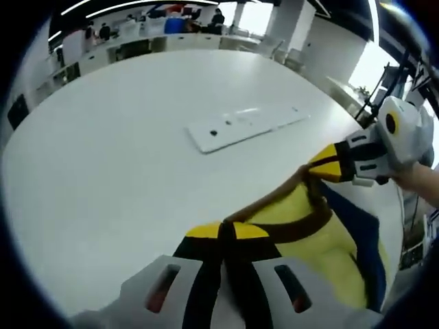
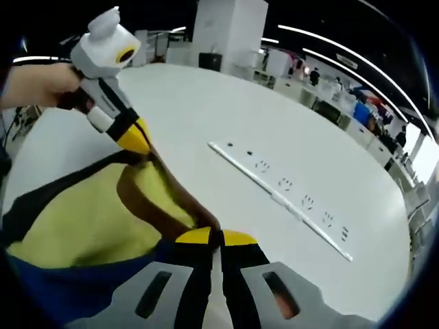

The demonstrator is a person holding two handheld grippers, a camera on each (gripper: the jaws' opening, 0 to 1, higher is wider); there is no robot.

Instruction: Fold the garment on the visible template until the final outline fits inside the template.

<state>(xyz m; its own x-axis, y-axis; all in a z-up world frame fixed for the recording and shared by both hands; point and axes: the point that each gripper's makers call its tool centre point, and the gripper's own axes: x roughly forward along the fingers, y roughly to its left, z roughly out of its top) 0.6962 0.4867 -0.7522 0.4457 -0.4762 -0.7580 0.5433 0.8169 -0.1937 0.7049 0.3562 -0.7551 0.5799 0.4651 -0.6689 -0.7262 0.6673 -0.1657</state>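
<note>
A yellow garment (image 1: 302,214) with brown trim and a dark blue part hangs between both grippers over the white table (image 1: 116,157). My left gripper (image 1: 226,232) is shut on the brown edge at the bottom of the left gripper view. From the right of that view, the right gripper (image 1: 328,164) pinches the same edge farther along. In the right gripper view my right gripper (image 2: 219,238) is shut on the brown trim of the garment (image 2: 75,219). The left gripper (image 2: 137,142) holds the trim at upper left. The brown edge runs between the two.
A flat white strip (image 1: 243,126) with small dark marks lies on the table beyond the garment, also seen as a long strip (image 2: 281,195) in the right gripper view. A hand (image 2: 34,86) holds the left gripper. Desks, chairs and people stand far behind the table.
</note>
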